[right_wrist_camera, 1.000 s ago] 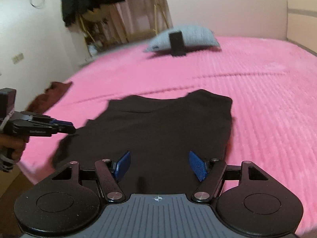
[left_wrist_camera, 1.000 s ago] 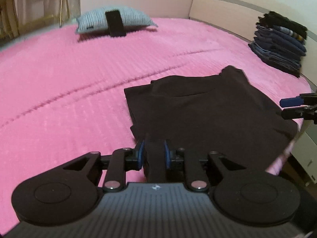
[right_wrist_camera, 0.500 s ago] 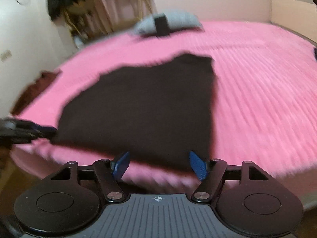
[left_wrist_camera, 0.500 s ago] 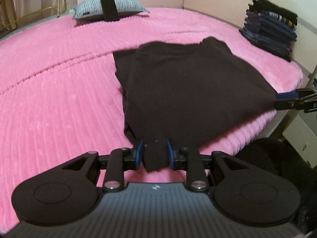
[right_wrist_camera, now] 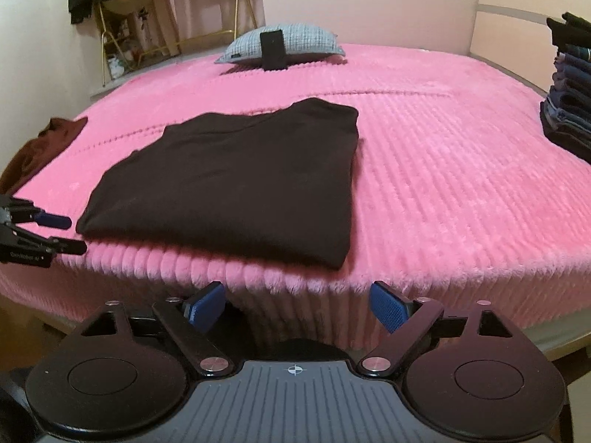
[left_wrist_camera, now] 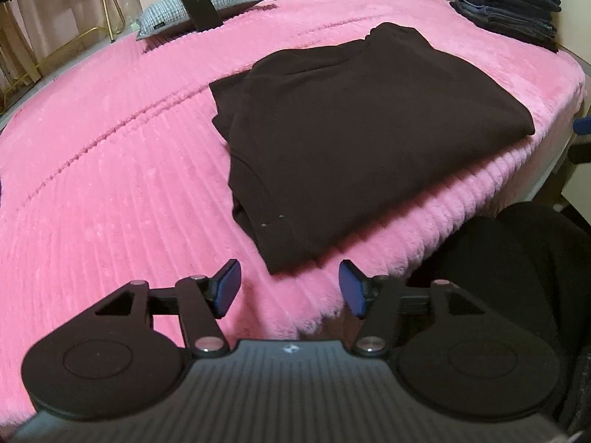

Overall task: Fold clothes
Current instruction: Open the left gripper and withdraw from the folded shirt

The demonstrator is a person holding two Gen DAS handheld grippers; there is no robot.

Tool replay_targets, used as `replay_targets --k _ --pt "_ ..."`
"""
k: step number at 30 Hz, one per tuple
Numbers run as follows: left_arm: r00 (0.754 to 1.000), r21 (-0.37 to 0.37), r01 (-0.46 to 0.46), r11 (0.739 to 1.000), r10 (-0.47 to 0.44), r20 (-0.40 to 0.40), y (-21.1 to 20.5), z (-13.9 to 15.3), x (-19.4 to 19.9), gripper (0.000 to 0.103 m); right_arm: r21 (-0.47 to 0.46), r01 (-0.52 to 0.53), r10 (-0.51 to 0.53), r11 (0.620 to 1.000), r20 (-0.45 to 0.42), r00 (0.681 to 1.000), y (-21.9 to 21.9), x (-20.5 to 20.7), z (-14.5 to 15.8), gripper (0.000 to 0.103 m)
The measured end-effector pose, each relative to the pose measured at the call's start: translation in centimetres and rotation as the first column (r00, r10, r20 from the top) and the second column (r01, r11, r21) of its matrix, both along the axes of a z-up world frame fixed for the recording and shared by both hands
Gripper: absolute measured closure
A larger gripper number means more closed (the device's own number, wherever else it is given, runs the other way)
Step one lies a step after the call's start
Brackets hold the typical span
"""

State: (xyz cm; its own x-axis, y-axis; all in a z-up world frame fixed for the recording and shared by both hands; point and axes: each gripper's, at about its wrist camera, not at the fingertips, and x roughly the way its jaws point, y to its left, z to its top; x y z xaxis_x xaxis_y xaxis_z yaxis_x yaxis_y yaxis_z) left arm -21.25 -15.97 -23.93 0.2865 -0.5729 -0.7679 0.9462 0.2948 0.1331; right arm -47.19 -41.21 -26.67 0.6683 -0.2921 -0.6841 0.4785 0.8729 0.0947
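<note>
Fingers of the left gripper (left_wrist_camera: 289,288) are spreading apart with nothing between them, just short of the near corner of the dark folded garment (left_wrist_camera: 354,136). Jaws of the right gripper (right_wrist_camera: 297,306) are opening too (also empty), poised off the edge of the pink bedspread (right_wrist_camera: 443,170). That garment lies flat near the bed's front edge, folded into a rough rectangle. Beyond it, a grey pillow (right_wrist_camera: 286,46) with a black strap sits at the far side, a stack of folded clothes (left_wrist_camera: 508,3) rests by the headboard, and a brown garment (right_wrist_camera: 40,144) lies crumpled at the left edge.
</note>
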Motion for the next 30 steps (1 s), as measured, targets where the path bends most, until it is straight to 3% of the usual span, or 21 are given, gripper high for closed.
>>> replay_targets --k 2,20,23,26,30 --pt "1.000 -0.004 -0.002 1.000 0.002 -0.004 0.1 0.1 -0.2 0.035 -0.005 -0.006 0.006 1.000 -0.002 1.000 0.3 0.0 -0.1 0.015" --pt "1.000 0.007 -0.017 1.000 0.017 0.000 -0.1 0.0 0.0 0.028 -0.005 -0.034 0.033 0.999 -0.031 0.999 0.5 1.4 -0.6 0.015" --pt "0.999 -0.010 -0.017 1.000 0.018 0.031 -0.2 0.2 -0.3 0.028 -0.014 -0.042 0.042 0.999 -0.039 0.998 0.5 1.6 -0.7 0.015" --pt "0.992 -0.063 0.013 0.998 -0.005 0.124 0.0 0.8 -1.3 0.028 -0.096 -0.067 0.063 0.993 -0.046 0.997 1.3 2.1 -0.2 0.015" --pt "0.979 -0.080 0.127 0.989 -0.111 0.171 -0.6 1.2 -3.0 0.028 -0.225 -0.171 0.156 0.959 -0.083 0.984 2.9 3.7 0.0 0.015"
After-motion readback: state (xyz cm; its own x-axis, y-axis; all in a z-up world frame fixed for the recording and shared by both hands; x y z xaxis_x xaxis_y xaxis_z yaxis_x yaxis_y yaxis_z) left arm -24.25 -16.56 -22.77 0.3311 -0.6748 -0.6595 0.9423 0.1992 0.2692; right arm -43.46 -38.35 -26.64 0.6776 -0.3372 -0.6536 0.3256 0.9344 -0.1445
